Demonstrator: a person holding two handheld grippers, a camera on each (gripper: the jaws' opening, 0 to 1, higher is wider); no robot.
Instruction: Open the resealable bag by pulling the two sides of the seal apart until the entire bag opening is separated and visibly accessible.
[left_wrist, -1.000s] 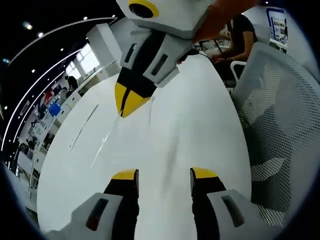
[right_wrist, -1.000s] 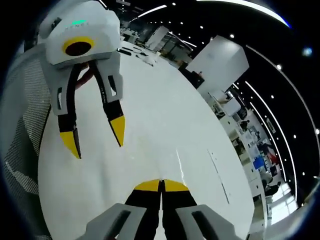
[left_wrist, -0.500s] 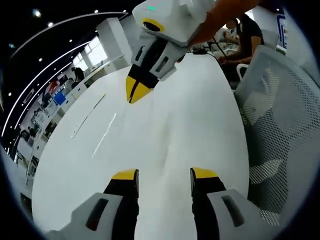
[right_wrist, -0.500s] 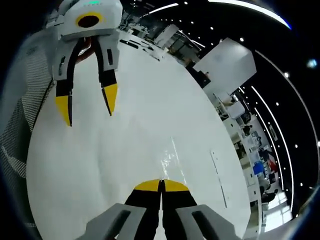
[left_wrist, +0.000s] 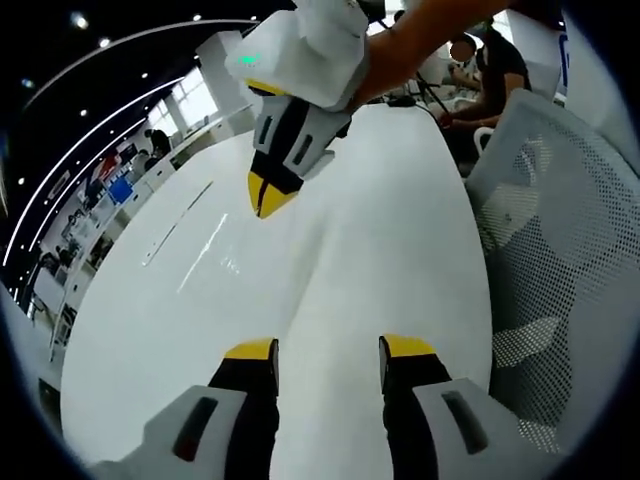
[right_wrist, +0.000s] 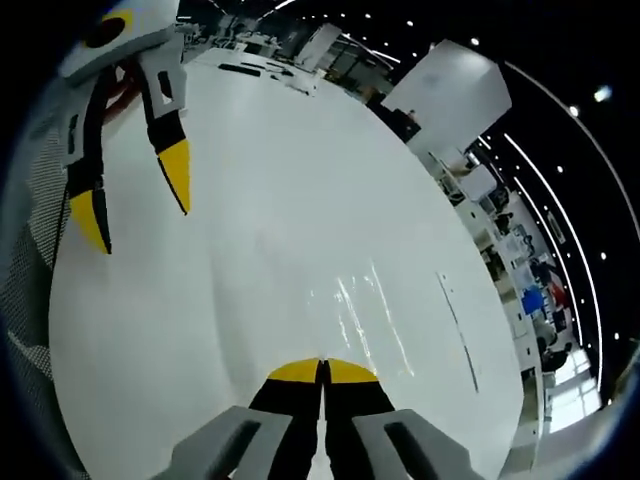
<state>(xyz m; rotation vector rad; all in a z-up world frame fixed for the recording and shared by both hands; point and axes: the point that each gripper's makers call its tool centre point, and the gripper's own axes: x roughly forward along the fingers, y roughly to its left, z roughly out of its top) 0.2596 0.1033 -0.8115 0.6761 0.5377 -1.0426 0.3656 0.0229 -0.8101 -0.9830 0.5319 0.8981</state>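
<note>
Big white table (left_wrist: 400, 260) lies under both claws, with a mesh chair (left_wrist: 560, 250) beside it and a busy office far behind.

Our right claw (right_wrist: 322, 372) has its jaws pressed tight together. Just past its tips we see thin shiny streaks on the table. We think that is the bag (right_wrist: 360, 310). It is clear, so it is very hard to see, and it looks pinched at one edge by the right claw. We cannot find its seal.

Our left claw (left_wrist: 325, 350) has its jaws wide apart with nothing between them. It hangs over the table, well apart from the bag.

We judge the bag to be very light, thin and floppy. It will bend and slide, and it could slip out of a weak pinch. It will not break, but a hard yank could tear it.

The best spot to grab is the top lip, just above the seal. Each claw should take one side there, near the middle, then pull apart slowly.
</note>
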